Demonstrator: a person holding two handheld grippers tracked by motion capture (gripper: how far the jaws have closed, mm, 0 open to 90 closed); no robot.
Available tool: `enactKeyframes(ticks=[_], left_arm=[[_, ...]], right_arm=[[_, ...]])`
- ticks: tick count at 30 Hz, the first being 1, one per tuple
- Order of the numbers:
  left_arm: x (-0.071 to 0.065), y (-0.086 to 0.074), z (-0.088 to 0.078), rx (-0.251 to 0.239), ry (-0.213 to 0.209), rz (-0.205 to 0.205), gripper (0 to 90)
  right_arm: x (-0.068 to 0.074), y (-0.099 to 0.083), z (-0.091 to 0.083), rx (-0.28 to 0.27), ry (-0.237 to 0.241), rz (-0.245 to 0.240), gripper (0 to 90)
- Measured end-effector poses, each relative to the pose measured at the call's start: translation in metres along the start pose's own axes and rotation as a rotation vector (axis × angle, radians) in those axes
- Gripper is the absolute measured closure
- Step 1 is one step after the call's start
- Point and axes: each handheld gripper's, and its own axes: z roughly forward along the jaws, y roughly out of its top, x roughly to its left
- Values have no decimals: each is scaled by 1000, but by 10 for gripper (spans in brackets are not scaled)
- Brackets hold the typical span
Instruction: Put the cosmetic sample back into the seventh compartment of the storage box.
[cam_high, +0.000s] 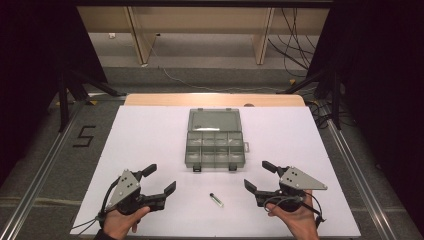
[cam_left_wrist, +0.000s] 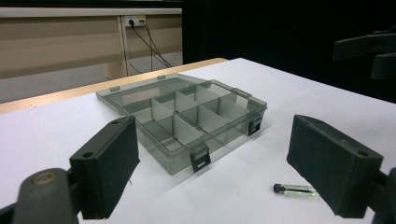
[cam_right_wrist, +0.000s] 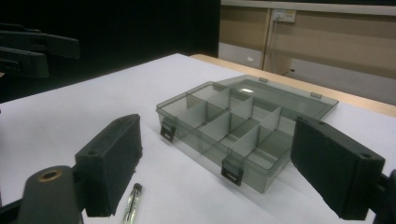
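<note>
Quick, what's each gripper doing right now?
Left gripper: open, holding nothing.
Right gripper: open, holding nothing.

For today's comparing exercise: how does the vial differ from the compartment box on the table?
The vial is small and slim; the box is far larger and flat. The vial is a single capped tube lying on its side; the box lies open, lid folded back, split into compartments that look empty. The vial lies near the person, between the two grippers; the box sits farther back. Both are see-through and rest on the white table.
</note>
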Motion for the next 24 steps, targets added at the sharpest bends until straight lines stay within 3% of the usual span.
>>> enactKeyframes(ticks=[13, 19, 20, 24], left_arm=[[0, 0, 0, 0, 0, 0, 156], [0, 0, 0, 2, 1, 1, 156], [0, 0, 0, 3, 3, 0, 156], [1, 0, 0, 4, 6, -3, 156]], right_arm=[[1, 3, 5, 30, 17, -32, 175], [3, 10, 8, 83, 31, -79, 176], [2, 11, 9, 77, 27, -108, 176], [5, 18, 11, 137, 32, -147, 180]])
